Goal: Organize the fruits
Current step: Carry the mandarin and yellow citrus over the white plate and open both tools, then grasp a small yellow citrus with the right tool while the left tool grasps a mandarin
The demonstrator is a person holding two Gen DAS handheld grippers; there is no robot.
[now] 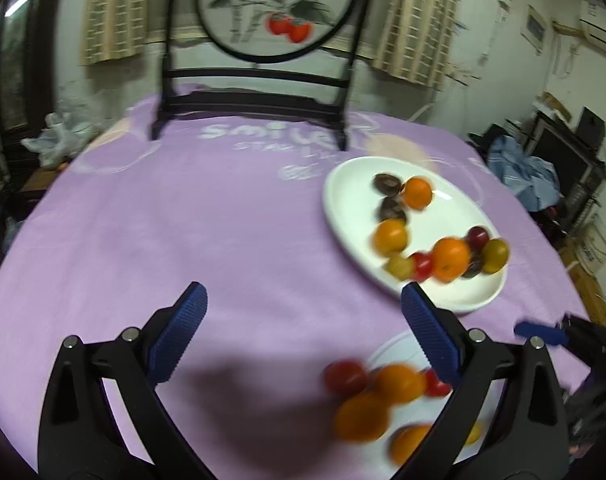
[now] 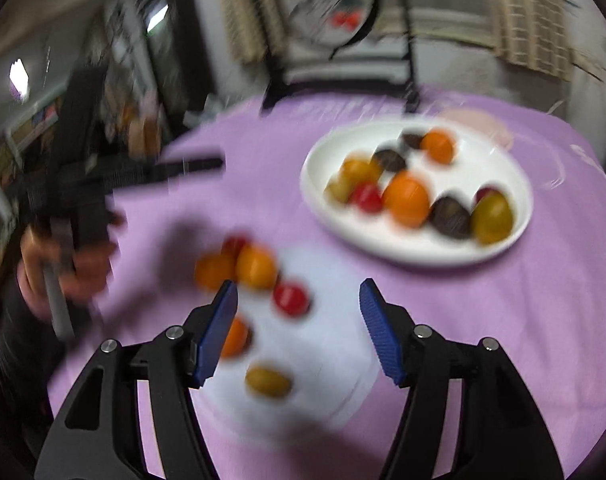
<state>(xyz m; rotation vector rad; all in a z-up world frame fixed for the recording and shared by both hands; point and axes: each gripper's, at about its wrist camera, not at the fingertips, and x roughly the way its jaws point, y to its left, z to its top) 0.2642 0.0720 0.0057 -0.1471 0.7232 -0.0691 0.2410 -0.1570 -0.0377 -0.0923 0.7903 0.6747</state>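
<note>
A large white plate (image 1: 351, 204) at the right holds several oranges, red and yellow tomatoes and dark fruits; it also shows in the right wrist view (image 2: 519, 184). A smaller plate (image 1: 395, 346) nearer me carries several oranges and red tomatoes, and shows blurred in the right wrist view (image 2: 323, 360). My left gripper (image 1: 303, 300) is open and empty above the purple cloth, left of both plates. My right gripper (image 2: 299, 296) is open and empty over the smaller plate, a red tomato (image 2: 290, 299) between its fingers' line. The right gripper's blue fingertip (image 1: 539, 332) shows at the left view's right edge.
A purple tablecloth (image 1: 203, 216) covers the round table. A black stand with a round painted screen (image 1: 263, 100) stands at the far edge. The hand holding the left gripper (image 2: 63, 256) shows at the left. Clutter surrounds the table.
</note>
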